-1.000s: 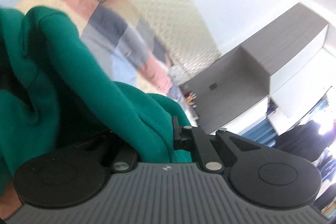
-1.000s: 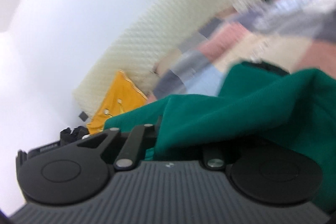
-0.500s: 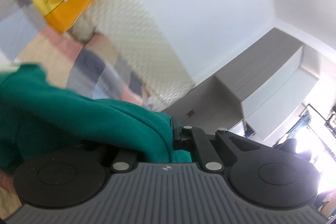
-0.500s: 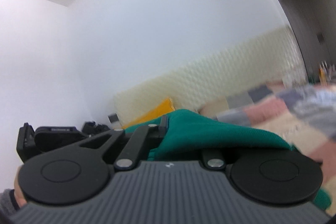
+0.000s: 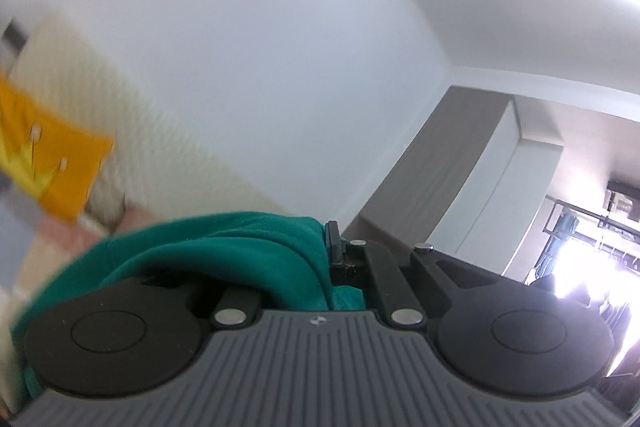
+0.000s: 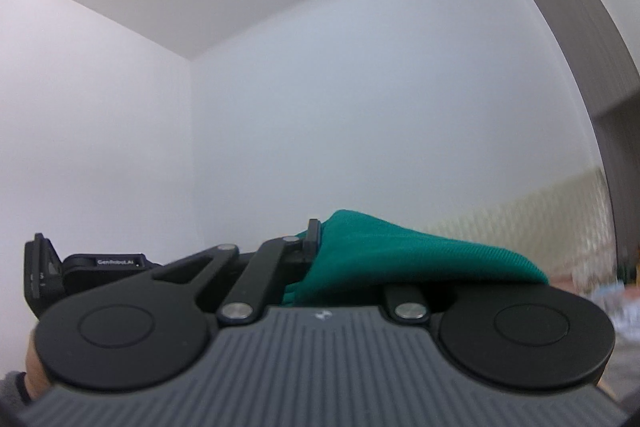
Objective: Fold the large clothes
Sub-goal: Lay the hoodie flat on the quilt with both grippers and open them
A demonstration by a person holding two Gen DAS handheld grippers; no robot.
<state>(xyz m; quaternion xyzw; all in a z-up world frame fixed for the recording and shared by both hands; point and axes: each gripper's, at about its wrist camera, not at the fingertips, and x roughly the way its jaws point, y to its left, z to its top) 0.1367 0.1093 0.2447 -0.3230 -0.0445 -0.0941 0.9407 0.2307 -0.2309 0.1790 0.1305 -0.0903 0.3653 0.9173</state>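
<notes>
We find the green garment [image 5: 224, 251] clamped in both tools. In the left wrist view, the fabric bunches over the left tool [image 5: 329, 247] and drapes toward 9 o'clock, hiding the left-side finger. In the right wrist view, the same garment [image 6: 400, 251] spreads from the right tool [image 6: 316, 239] toward 3 o'clock. Both tools are clenched on the cloth and point slightly upward at the white wall [image 6: 360, 87]. An orange cushion [image 5: 52, 167] lies at 9 o'clock against a cream headboard [image 5: 140, 131]. A grey wardrobe [image 5: 432, 163] stands at 3 o'clock.
</notes>
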